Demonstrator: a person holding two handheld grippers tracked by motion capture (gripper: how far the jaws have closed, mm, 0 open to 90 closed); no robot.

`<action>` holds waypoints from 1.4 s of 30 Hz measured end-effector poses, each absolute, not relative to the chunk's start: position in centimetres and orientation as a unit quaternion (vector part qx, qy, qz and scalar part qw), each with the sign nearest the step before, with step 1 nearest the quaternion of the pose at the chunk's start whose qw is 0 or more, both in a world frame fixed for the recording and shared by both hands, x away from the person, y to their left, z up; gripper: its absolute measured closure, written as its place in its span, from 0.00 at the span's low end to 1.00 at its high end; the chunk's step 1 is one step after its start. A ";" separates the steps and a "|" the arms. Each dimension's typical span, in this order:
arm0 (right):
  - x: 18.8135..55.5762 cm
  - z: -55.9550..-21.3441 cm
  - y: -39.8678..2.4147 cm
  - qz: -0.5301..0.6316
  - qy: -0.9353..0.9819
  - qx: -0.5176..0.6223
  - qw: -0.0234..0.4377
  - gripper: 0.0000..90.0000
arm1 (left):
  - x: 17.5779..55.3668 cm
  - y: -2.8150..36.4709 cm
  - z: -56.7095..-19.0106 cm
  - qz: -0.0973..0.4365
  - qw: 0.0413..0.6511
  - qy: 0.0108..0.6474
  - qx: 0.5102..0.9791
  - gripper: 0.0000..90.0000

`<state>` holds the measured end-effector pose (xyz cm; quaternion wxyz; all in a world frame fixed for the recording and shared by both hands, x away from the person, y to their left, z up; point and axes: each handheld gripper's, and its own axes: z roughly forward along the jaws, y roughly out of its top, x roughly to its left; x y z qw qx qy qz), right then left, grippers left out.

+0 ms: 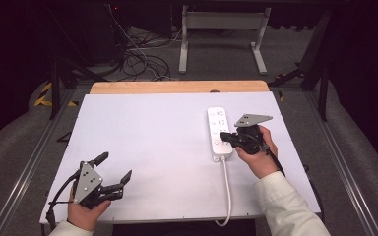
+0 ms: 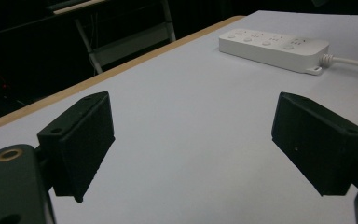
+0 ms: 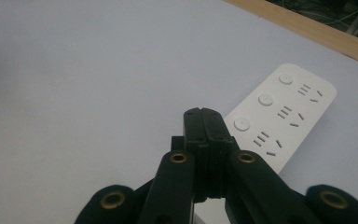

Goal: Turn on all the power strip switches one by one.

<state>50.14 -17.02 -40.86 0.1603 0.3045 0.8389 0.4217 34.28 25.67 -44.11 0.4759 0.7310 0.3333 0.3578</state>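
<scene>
A white power strip [image 1: 218, 129] lies flat on the right half of the white table [image 1: 152, 147], its cord [image 1: 227, 187] running to the near edge. My right gripper [image 1: 222, 136] is over the strip's cord end, jaws shut together with nothing between them. In the right gripper view the closed tips [image 3: 204, 112] sit just beside the strip's [image 3: 284, 112] row of round buttons; whether they touch it I cannot tell. My left gripper [image 1: 115, 167] rests at the near left, open and empty. In its own view, the left gripper [image 2: 191, 140] faces the strip [image 2: 272, 44] far off.
A wooden strip [image 1: 177, 87] runs along the table's far edge. Beyond it stand a grey metal desk frame [image 1: 221, 29] and loose cables [image 1: 138, 54] on the floor. Metal rails [image 1: 34, 152] run down both sides of the table.
</scene>
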 end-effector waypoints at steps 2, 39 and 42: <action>50.8 -41.4 -16.8 0.412 0.842 0.309 0.160 1.00 | 34.3 25.7 -44.1 0.359 0.476 0.333 0.731 0.15; 53.7 -44.9 -15.2 0.349 0.868 0.328 0.127 1.00 | 34.4 25.7 -44.2 0.356 0.472 0.336 0.733 0.15; 53.7 -45.0 -15.1 0.351 0.867 0.329 0.129 1.00 | 34.4 25.7 -44.2 0.357 0.471 0.336 0.733 0.15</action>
